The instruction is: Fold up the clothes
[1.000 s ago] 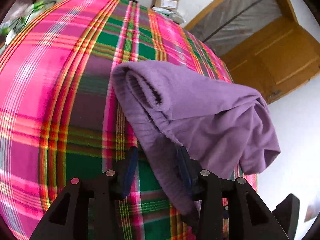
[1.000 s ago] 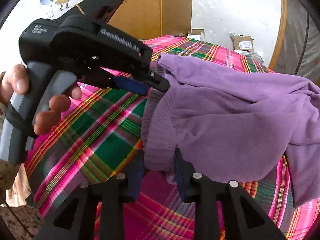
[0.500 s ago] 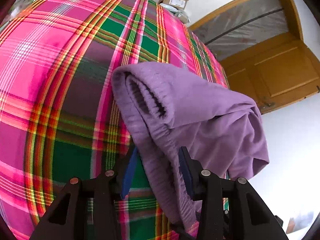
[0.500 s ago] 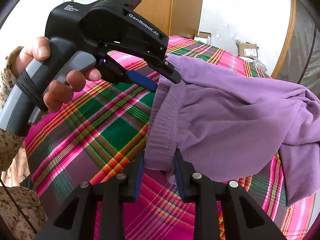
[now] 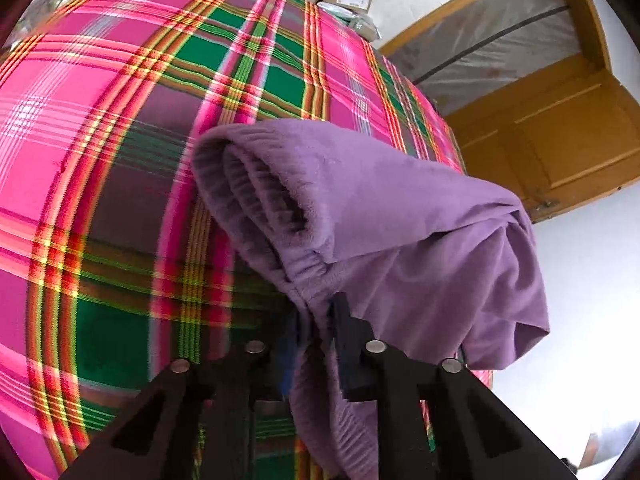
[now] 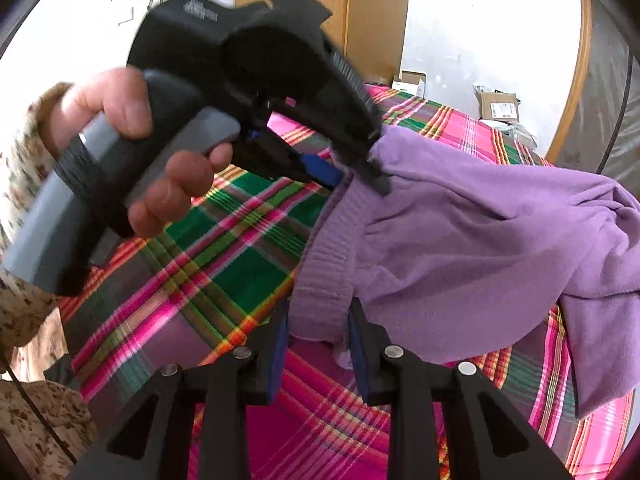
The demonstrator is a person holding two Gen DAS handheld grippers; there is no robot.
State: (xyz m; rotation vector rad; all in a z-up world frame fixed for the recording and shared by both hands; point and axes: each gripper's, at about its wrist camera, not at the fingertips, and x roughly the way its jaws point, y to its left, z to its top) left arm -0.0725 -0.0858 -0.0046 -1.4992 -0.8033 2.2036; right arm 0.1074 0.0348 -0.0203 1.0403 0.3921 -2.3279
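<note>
A purple fleece garment (image 5: 384,216) with a ribbed waistband hangs bunched above the plaid-covered bed (image 5: 120,160). My left gripper (image 5: 316,320) is shut on the waistband. It also shows in the right wrist view (image 6: 352,172), held in a hand and pinching the far end of the waistband. My right gripper (image 6: 316,320) is shut on the near end of the garment's (image 6: 460,232) ribbed waistband. The rest of the garment droops to the right.
The pink, green and yellow plaid cover (image 6: 240,264) spans the bed. Cardboard boxes (image 6: 500,106) lie on the floor beyond it. A wooden door (image 5: 560,132) and a wooden wardrobe (image 6: 320,12) stand behind.
My left gripper has closed tighter on the waistband and tilted. The garment has lifted slightly, and the band is stretched between the two grippers.
</note>
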